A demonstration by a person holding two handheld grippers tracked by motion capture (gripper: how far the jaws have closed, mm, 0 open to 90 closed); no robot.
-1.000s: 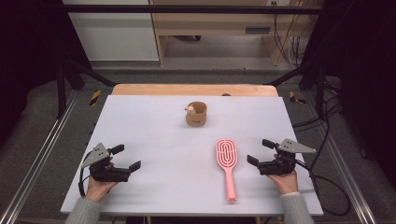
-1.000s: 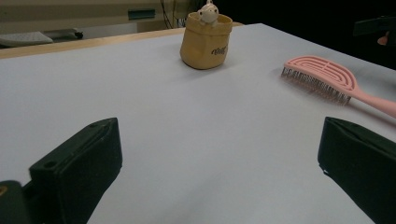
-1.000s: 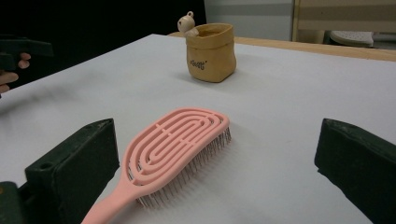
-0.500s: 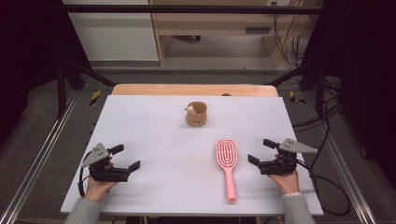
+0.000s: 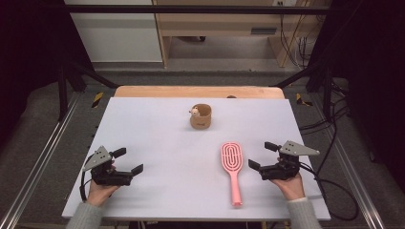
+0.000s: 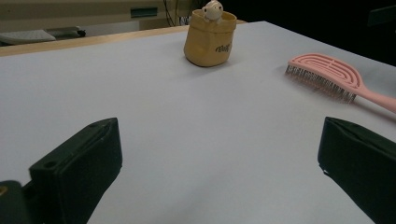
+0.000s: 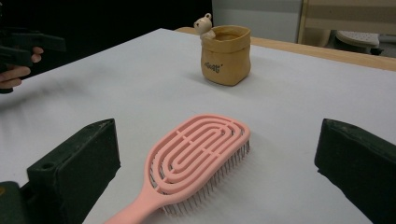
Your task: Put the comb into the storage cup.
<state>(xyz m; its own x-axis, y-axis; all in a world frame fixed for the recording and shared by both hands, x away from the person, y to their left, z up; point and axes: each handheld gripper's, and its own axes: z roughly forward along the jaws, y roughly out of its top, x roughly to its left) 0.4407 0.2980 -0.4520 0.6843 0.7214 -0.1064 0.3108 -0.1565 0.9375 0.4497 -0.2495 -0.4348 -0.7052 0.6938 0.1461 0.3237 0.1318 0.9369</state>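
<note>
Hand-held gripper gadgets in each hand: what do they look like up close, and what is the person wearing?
Each hand-held gripper, left and right, is black, with two blocky jaws and a grey three-cornered plate on top. A dark cable trails from the right one. The jaw blocks look matte, each with a small round hole. The person wears grey knitted sleeves.

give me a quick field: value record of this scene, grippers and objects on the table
left gripper: open, near left of table, holding nothing
right gripper: open, beside the brush, holding nothing
hairbrush: pink, lying bristles down, handle toward the person
pot: tan bag-shaped, upright, small bear figure on its rim, far centre
table: white top
contact: neither gripper touches an object
</note>
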